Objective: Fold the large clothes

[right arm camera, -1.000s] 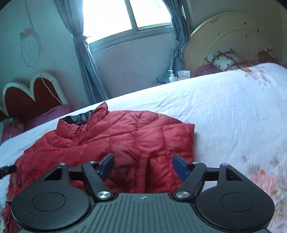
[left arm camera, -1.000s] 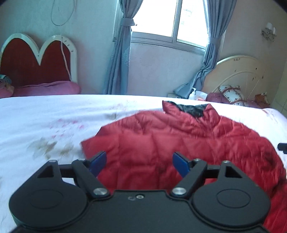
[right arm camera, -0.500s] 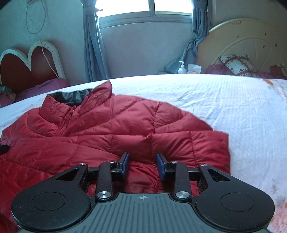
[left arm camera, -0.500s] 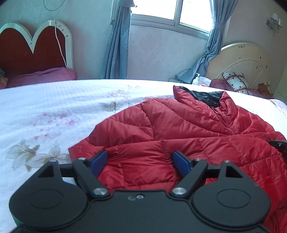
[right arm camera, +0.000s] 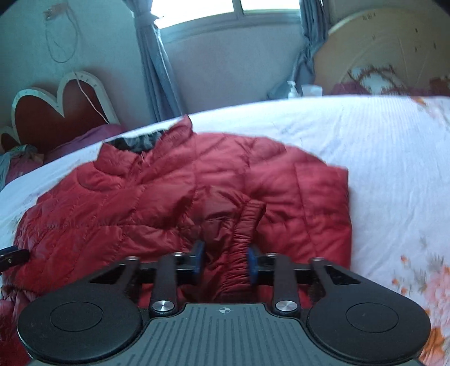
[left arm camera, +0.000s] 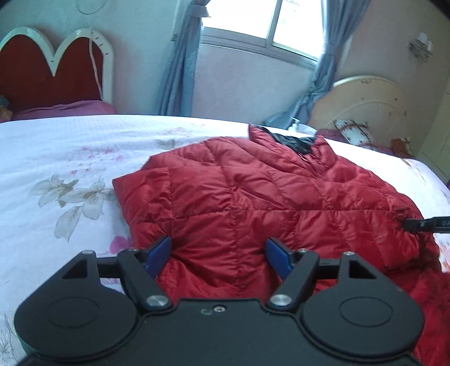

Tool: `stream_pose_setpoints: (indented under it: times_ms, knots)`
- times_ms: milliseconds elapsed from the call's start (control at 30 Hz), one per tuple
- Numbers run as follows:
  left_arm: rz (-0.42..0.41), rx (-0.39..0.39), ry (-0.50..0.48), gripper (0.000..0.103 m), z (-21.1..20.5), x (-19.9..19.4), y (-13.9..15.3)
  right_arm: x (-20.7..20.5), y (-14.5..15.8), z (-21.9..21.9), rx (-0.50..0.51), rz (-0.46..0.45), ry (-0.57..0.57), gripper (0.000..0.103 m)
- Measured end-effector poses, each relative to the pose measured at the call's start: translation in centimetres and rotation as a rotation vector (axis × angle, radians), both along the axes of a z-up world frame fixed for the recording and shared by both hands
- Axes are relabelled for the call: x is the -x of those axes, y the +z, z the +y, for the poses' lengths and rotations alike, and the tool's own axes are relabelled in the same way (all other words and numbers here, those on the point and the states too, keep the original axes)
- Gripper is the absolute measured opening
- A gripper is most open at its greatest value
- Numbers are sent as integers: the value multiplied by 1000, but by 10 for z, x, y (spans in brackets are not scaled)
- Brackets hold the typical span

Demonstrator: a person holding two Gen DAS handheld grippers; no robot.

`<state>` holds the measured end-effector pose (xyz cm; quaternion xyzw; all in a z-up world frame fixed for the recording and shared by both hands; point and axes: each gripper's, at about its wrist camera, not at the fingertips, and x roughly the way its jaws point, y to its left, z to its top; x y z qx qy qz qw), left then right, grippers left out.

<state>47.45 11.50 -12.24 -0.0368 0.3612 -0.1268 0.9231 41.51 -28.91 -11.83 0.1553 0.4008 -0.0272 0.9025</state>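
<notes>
**Red jacket on the bed, right tool pinching a fold**

I am holding my left tool (left arm camera: pixel 218 254) low over the near edge of the red quilted jacket (left arm camera: pixel 253 202), and its blue fingers (left arm camera: pixel 157 254) are standing wide apart with the fabric lying between them, not pinched. The jacket is lying spread on the bed (left arm camera: pixel 56 157), on a white cover printed with pale flowers, its dark-lined collar (left arm camera: pixel 292 142) pointing away from me toward the window (left arm camera: pixel 270 25).

My right tool (right arm camera: pixel 225 260) is sitting narrow, its blue fingers (right arm camera: pixel 198 260) pressing in on a gathered ridge of the jacket (right arm camera: pixel 168 197) near its near hem. From this side the collar (right arm camera: pixel 140 142) is showing up and to the left, and a folded sleeve panel is lying along the jacket's right edge.

In the left view, the tip of my right tool is reaching in from the right edge at the jacket's side; there is small white lettering on it, too blurred to read. I am seeing no readable brand or label on the jacket itself.

Beyond the bed, a red heart-shaped headboard (left arm camera: pixel 53 70) is standing to the left, blue curtains (left arm camera: pixel 180 62) are hanging by the window, and a cream round headboard (left arm camera: pixel 365 104) is standing to the right.
</notes>
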Motion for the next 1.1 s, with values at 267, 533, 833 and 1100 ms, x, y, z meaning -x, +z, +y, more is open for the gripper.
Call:
stream_pose_setpoints:
  times_ms: [267,533,833,1100]
  knots:
    - [-8,-67,3,76,-4,-3,-13,-13,-22,12,78,34,53,22]
    - [-60,-46,30,79,0,25,15,-3,-12,4,54,64,49,22]
    - [-6,-49,-25,75,-17,37,5,22,7,34,137,-4,31,50]
    - [5,-90,-42,78,-15,38,-8,5,-10,48,213,93,85,46]
